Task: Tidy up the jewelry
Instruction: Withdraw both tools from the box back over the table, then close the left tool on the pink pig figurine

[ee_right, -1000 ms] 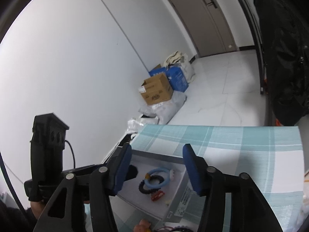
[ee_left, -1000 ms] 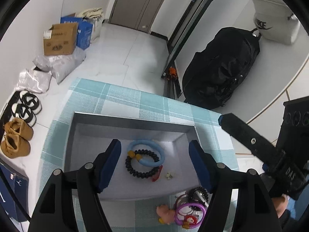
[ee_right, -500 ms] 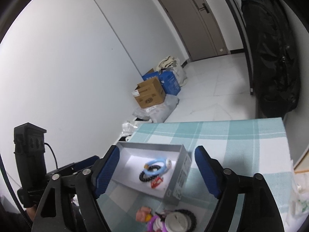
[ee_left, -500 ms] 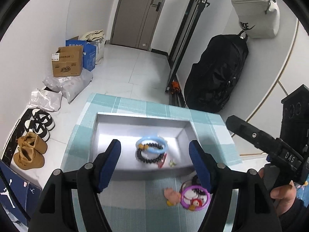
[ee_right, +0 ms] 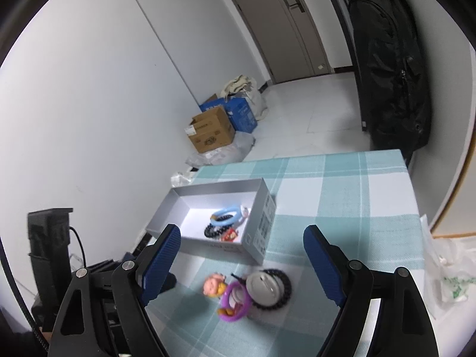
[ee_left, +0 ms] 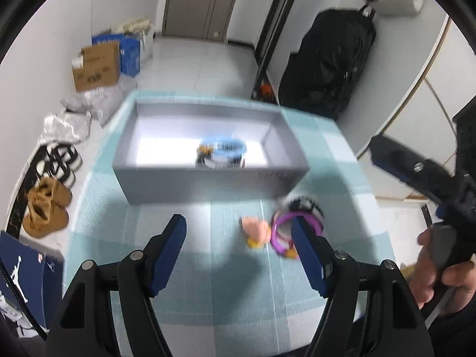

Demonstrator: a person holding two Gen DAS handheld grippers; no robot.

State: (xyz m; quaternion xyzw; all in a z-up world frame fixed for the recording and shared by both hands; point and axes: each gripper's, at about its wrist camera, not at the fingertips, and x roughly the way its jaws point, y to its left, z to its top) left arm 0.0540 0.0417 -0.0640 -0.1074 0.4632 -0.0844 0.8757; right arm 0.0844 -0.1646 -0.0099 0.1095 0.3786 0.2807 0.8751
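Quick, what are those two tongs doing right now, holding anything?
Left tongs: open, holding nothing, above the checked cloth.
Right tongs: open, holding nothing.

Bright even indoor light; left view motion-blurred, right sharp; fisheye bending, dark corners.

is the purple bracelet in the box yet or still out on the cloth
Out. The purple bracelet lies on the checked cloth just outside the grey box.

I'm looking into a home entryway: shoes lined along the left wall, cardboard box on the tiled floor, a door at the far end, black bag hanging right.
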